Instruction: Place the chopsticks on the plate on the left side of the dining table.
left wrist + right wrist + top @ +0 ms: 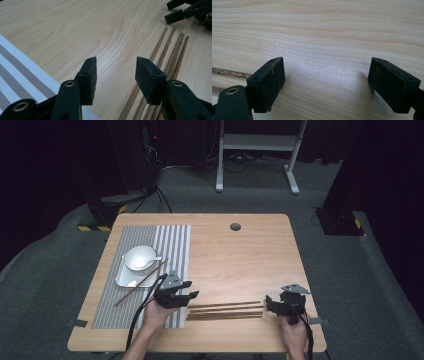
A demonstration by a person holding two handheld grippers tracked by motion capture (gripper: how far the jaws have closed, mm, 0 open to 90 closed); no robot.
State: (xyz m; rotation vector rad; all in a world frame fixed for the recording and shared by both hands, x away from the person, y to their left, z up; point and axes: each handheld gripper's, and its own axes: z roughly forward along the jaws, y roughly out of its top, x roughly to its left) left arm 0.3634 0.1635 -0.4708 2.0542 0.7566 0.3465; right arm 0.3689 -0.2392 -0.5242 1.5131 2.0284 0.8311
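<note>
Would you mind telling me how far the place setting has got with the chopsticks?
Done: one chopstick rests on the plate beside the bowl and spoon. In hand: nothing; the left gripper is open by the loose chopsticks, the right gripper open too. Left: those chopsticks.

Five chopsticks point(225, 311), one bowl point(140, 257), one spoon point(148, 262)

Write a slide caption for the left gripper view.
Open left gripper hovering over the wooden table near loose chopsticks, beside the striped placemat.

Overhead view; two close tabletop point(240, 255) views
</note>
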